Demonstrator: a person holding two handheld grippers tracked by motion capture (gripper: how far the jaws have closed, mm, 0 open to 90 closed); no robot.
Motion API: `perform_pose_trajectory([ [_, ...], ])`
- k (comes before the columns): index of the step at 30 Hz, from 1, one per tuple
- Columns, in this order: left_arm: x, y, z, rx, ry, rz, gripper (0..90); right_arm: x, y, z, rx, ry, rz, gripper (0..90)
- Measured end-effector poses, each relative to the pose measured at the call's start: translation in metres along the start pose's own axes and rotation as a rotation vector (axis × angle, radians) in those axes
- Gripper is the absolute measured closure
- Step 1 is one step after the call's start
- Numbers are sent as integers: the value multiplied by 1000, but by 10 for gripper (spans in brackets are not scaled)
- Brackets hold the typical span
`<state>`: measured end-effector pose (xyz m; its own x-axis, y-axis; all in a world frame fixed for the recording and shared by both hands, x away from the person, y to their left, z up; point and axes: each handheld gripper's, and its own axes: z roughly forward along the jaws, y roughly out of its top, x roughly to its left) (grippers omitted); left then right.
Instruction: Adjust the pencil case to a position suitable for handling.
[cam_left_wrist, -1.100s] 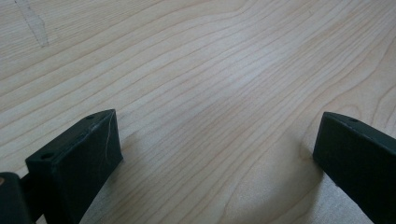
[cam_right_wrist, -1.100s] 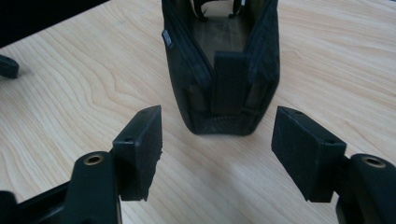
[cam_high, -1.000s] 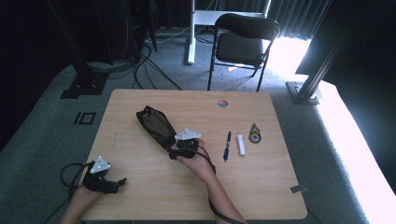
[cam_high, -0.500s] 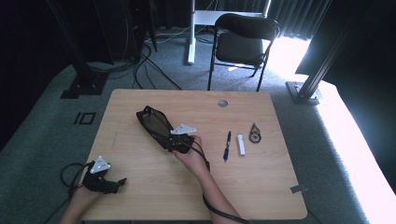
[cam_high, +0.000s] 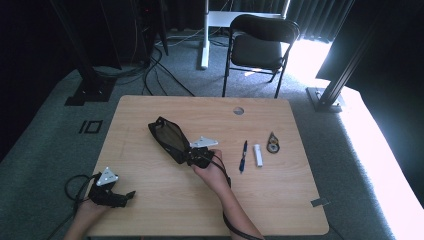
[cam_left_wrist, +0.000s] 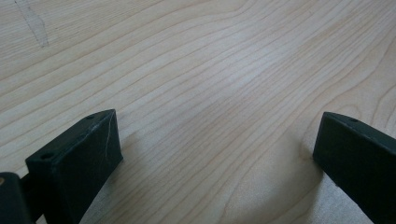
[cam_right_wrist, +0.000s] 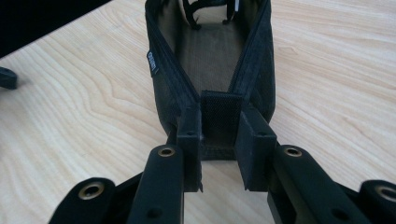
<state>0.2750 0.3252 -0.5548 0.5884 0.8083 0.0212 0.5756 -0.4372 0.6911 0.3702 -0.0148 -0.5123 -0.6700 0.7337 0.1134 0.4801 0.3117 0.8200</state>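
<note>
Black mesh pouch (cam_right_wrist: 210, 60) on the wooden table (cam_right_wrist: 84, 121), its near end tab pinched in the right gripper (cam_right_wrist: 219, 140).

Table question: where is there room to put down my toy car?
The table has bare wood between the black pouch and the left gripper, along the near edge right of the arm, and the far-right corner past the hole. It is crowded around the pen, white tube and round thing.
</note>
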Motion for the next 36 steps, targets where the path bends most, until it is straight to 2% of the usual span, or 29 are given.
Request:
perform_pose_trajectory([
  [4,0,0,0,-2,0,0,12,-2,-6,-8,14,6,-17,730],
  [15,0,0,0,-2,0,0,11,-5,-21,-27,15,16,4,733],
  [28,0,0,0,-2,0,0,12,-11,-40,-60,26,17,-13,733],
  [36,0,0,0,-2,1,-1,12,-20,-54,-81,14,11,35,733],
])
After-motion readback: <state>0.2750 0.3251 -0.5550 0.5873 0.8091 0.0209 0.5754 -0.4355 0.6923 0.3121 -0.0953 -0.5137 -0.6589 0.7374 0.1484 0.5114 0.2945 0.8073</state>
